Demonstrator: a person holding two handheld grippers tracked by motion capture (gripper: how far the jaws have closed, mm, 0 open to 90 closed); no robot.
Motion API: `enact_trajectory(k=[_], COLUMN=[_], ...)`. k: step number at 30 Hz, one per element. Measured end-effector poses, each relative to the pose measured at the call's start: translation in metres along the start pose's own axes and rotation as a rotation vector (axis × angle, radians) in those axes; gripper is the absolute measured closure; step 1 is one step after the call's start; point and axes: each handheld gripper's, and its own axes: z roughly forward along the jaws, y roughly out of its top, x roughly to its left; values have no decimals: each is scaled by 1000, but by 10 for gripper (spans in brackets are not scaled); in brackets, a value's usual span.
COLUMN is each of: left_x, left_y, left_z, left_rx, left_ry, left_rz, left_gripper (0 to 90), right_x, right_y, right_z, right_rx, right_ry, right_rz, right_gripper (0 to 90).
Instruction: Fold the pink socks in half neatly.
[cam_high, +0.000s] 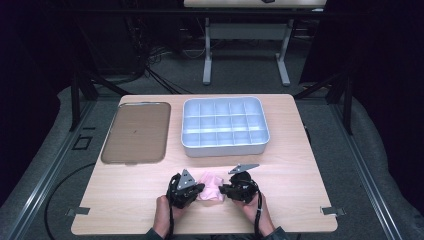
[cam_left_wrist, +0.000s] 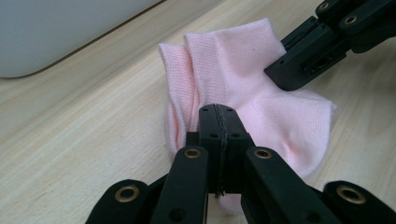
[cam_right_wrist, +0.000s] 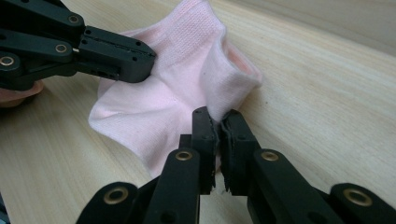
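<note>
The pink sock lies on the desk near the front edge, and both the left gripper and the right gripper have their fingers closed on its cloth. Each pinch is small, so a hard pull may make the sock slip out or stretch

Light wood tabletop with three things lying on it.

A grey compartment tray lies at the far middle of the tabletop, its grid of cells bare. Just to that tray's left, apart from it, lies a flat brown serving tray. Near the front edge, on the near side of the compartment tray, lies a crumpled pink sock.
</note>
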Motion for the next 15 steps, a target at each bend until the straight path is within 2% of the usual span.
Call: enact_trajectory(k=[6,9,15], left_x=[-10,-14,-12], left_y=[6,8,10], left_z=[8,10,6], left_rx=[-1,-5,-16], left_ry=[-32,-38,-21], left_rz=[-24,-14,-12], left_gripper=[897,897,894], right_x=[-6,-8,-8], right_y=[-7,-10,-9], right_z=[-12,-18,-24], right_rx=[-16,-26,-26], right_ry=[-20,-26,-41], right_rz=[18,23,16], right_gripper=[852,852,853])
